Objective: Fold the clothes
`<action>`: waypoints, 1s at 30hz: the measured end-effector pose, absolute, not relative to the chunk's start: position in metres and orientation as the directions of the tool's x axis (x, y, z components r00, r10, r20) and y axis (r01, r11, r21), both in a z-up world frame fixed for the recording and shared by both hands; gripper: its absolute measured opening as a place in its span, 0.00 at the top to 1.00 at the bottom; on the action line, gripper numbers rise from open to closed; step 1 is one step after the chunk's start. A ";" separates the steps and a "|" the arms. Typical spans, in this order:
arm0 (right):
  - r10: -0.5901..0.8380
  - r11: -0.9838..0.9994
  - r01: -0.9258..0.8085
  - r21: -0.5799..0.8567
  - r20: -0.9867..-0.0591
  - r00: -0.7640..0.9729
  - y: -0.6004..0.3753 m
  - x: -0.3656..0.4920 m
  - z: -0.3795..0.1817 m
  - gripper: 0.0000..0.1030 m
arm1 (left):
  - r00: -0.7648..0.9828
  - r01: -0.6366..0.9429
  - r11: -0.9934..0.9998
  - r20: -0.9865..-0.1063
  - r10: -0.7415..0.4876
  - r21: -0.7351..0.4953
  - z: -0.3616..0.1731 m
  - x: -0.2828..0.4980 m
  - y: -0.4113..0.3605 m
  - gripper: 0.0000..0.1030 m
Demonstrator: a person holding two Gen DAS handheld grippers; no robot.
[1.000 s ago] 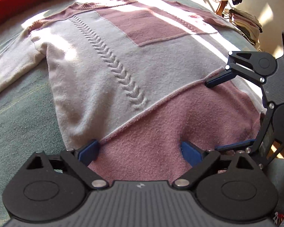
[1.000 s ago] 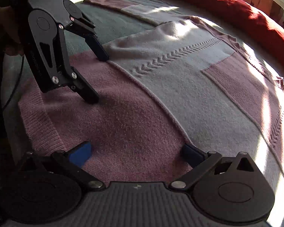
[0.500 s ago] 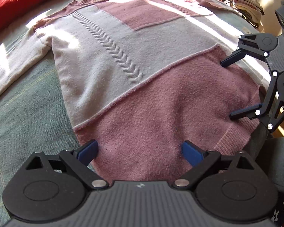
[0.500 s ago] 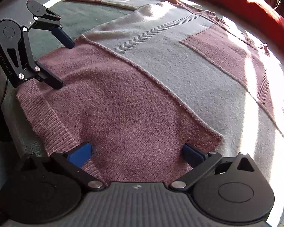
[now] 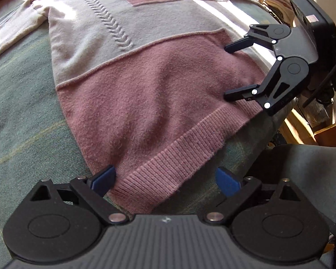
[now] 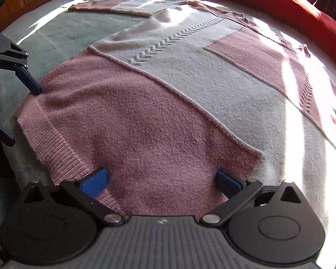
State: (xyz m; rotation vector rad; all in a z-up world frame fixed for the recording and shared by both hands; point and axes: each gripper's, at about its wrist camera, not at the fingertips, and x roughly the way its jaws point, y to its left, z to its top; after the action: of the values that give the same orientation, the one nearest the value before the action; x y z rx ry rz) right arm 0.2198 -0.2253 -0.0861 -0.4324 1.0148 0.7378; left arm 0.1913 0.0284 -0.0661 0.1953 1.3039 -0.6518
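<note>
1. The bed (image 6: 56, 31), under a green cover, carries the sweater (image 5: 145, 71) spread flat and face up; I judge no fold made yet, everything left.
2. Its long axis runs from the ribbed hem (image 5: 172, 157) nearest me away to the neck.
3. My left claw (image 5: 165, 179) straddles the hem corner, spread wide, gripping nothing.
4. My right claw (image 6: 161, 177) likewise gapes at the opposite corner.

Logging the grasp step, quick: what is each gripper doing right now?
Left gripper: open, holding nothing, jaws astride the sweater hem corner.
Right gripper: open, holding nothing, jaws spread over the sweater's other bottom corner.
</note>
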 end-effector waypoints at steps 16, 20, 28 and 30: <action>0.324 0.707 -0.699 -0.103 -0.832 0.450 -0.147 0.274 -0.066 0.00 | 0.304 0.374 0.927 -0.944 -0.128 -0.005 -0.045 0.202 0.080 0.07; 0.272 0.706 -0.699 -0.110 -0.870 0.412 -0.147 0.263 -0.078 0.00 | 0.327 0.345 0.939 -0.937 -0.122 -0.002 -0.037 0.201 0.099 0.07; 0.176 0.795 -0.607 -0.015 -0.951 0.254 -0.150 0.251 -0.069 0.00 | 0.343 0.443 0.891 -0.899 -0.274 -0.102 -0.031 0.238 0.126 0.07; 0.170 0.841 -0.541 0.011 -0.955 0.245 -0.151 0.252 -0.062 0.00 | 0.343 0.495 0.861 -0.886 -0.313 -0.113 -0.030 0.255 0.127 0.07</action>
State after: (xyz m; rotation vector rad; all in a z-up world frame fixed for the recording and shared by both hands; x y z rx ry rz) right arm 0.2519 -0.1508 -0.0621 -0.3528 1.2348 0.4994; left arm 0.2549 0.1274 -0.0300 0.1883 1.1023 -0.5293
